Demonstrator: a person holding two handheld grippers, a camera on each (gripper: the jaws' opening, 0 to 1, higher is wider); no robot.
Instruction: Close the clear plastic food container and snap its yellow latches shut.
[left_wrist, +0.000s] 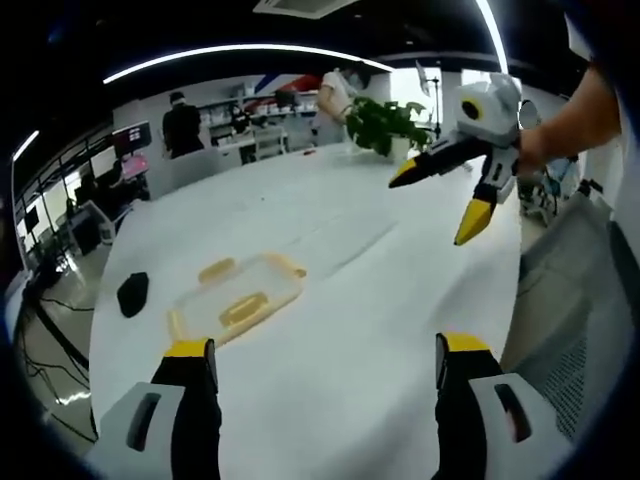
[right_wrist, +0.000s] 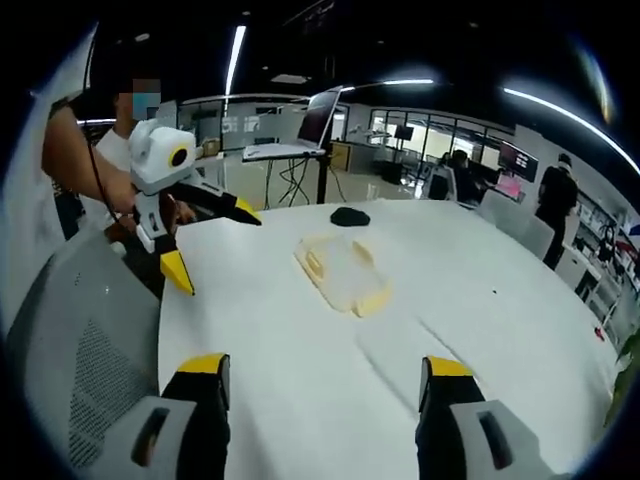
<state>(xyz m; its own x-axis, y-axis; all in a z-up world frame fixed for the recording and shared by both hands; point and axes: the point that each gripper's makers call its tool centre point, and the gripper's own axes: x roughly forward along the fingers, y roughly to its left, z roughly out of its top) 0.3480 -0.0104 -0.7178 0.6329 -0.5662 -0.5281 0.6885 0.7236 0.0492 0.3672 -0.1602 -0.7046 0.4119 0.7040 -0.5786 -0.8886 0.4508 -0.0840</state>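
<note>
The clear plastic container (left_wrist: 235, 300) lies flat on the white table (left_wrist: 380, 300), with yellow latches around its edges. In the left gripper view it sits just beyond my left jaw. My left gripper (left_wrist: 325, 350) is open and holds nothing. My right gripper (left_wrist: 440, 200) hangs open in the air at the upper right, well away from the container. In the right gripper view the container (right_wrist: 345, 272) lies ahead in the middle, past my open right gripper (right_wrist: 325, 368). The left gripper (right_wrist: 215, 250) shows at the left, raised above the table (right_wrist: 300, 340), jaws apart. Whether the lid is seated I cannot tell.
A small black object (left_wrist: 132, 293) (right_wrist: 350, 215) rests on the table beyond the container. A potted plant (left_wrist: 385, 125) stands at the table's far end. A grey mesh chair (right_wrist: 80, 330) is at the table's edge. A laptop on a stand (right_wrist: 310, 125) and people are behind.
</note>
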